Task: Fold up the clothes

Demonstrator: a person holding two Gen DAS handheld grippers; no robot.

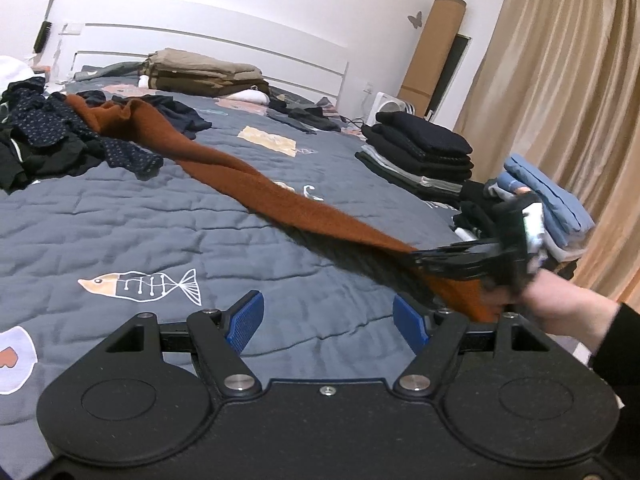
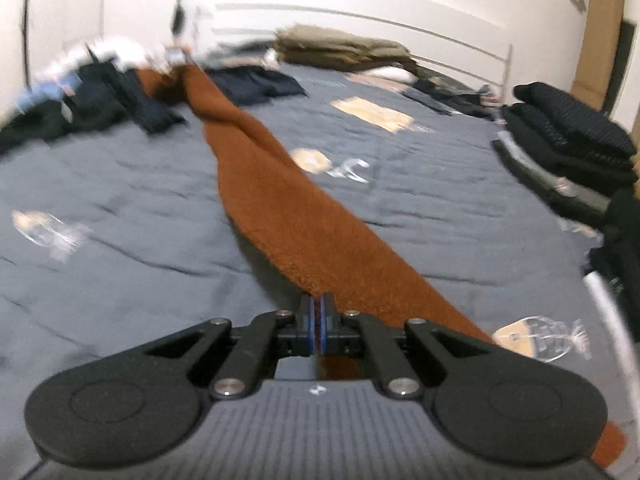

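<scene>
we see a long rust-brown fuzzy garment (image 1: 256,184) stretched in a narrow, twisted band across the grey-blue quilt, its far end bunched among a loose heap of dark unfolded clothes (image 1: 44,136) and its near end lifted off the bed. by the headboard sits a folded tan stack (image 1: 204,74); at the right edge, a folded black stack (image 1: 424,152) and folded blue pieces (image 1: 548,200).

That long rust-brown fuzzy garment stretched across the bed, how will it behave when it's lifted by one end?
The long rust-brown fuzzy garment is likely floppy: it lies twisted and creased along the grey quilted bedspread. Its far end will probably drag, since it still sits by the dark clothes pile. The nap looks grippy, so the shut right tool probably won't slip off.
</scene>
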